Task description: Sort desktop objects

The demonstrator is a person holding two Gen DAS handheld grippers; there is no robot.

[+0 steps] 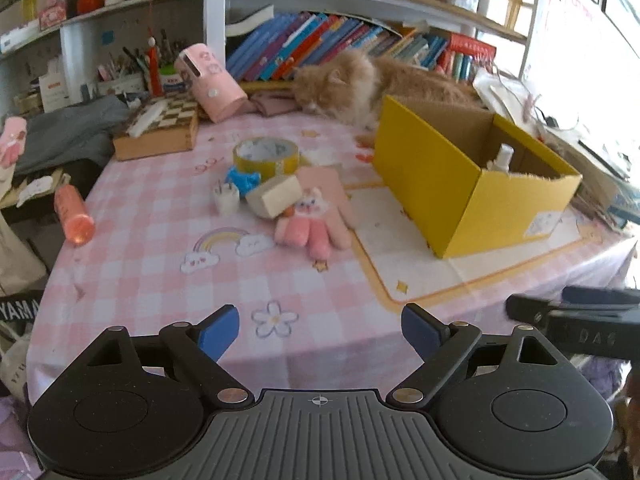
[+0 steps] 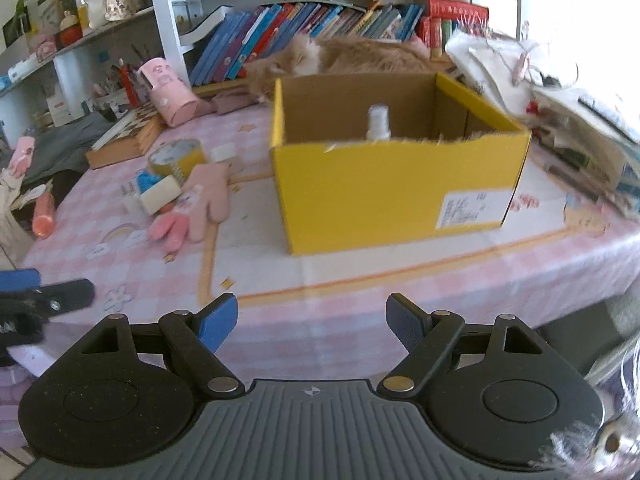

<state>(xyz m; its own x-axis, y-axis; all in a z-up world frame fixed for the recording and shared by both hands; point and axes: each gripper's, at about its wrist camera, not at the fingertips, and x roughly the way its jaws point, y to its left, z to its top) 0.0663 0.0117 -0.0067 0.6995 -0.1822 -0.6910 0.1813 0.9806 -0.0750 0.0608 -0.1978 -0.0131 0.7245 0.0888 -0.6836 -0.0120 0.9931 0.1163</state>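
A yellow cardboard box [image 1: 436, 184] [image 2: 384, 196] stands open on the pink checked tablecloth [image 1: 160, 280], with a white spray bottle [image 2: 378, 122] [image 1: 502, 158] inside. To its left lie a yellow tape roll [image 1: 266, 156] [image 2: 176, 158], a beige block [image 1: 276, 196] [image 2: 160, 194], a white plug [image 1: 226, 198], a blue object [image 1: 244, 180] and pink plush gloves [image 1: 312, 220] [image 2: 192, 208]. An orange tube [image 1: 74, 214] [image 2: 44, 212] lies at the left edge. My left gripper [image 1: 320, 330] and right gripper [image 2: 312, 320] are both open and empty, above the table's near edge.
A ginger cat [image 1: 360, 84] [image 2: 340, 58] lies behind the box. A chessboard case [image 1: 160, 128], a tipped pink holder [image 1: 212, 80] and grey cloth [image 1: 68, 132] sit at the back left. Bookshelves [image 1: 340, 40] line the back. Papers and books [image 2: 560, 92] pile at the right.
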